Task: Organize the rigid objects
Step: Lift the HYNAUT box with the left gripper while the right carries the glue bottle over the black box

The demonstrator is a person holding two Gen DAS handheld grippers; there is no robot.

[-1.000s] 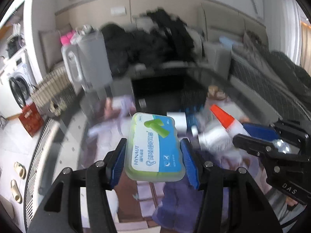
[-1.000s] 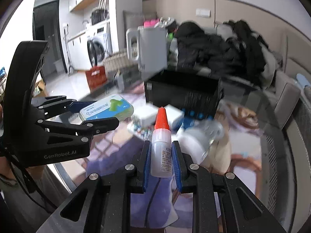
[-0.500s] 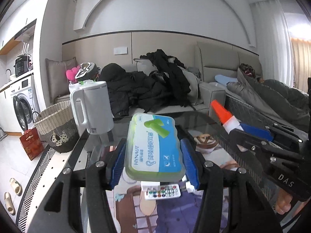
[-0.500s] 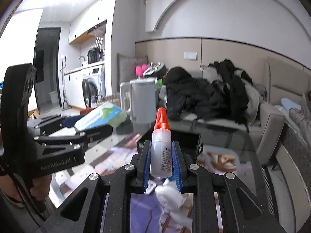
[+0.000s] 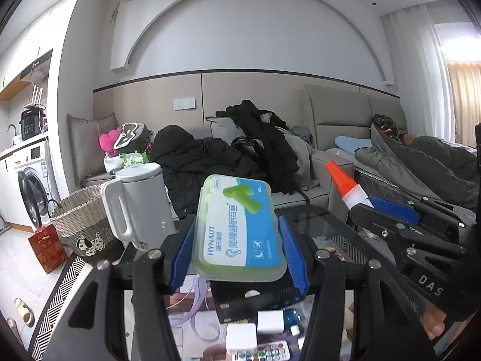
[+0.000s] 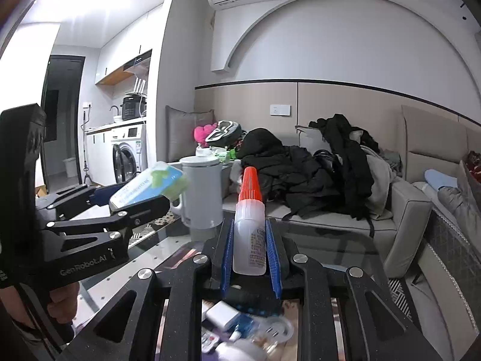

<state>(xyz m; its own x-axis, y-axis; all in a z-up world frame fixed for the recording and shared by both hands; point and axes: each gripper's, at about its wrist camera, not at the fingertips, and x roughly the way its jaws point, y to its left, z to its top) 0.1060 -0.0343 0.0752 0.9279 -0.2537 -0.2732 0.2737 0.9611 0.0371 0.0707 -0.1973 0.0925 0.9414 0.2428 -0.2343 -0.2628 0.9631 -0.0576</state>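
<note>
Left wrist view: left gripper (image 5: 237, 255) clamped on earplug case (image 5: 239, 228), right gripper (image 6: 249, 258) clamped on glue bottle (image 6: 249, 240); advise lowering each level into black bin (image 5: 240, 303), releasing singly.

Black tongs (image 5: 239, 249), blue ribbed pads (image 5: 180, 255), silver screws

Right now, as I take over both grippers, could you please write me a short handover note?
Left gripper: shut on the earplug box, held above the table.
Right gripper: shut on the glue bottle, upright, red cap up.
Black bin: on the glass table, below and ahead of both grippers.
Loose on the table: white adapters, small remote.
Done: both items picked up.
Left: probably set both in the bin, then gather the loose pieces.
</note>
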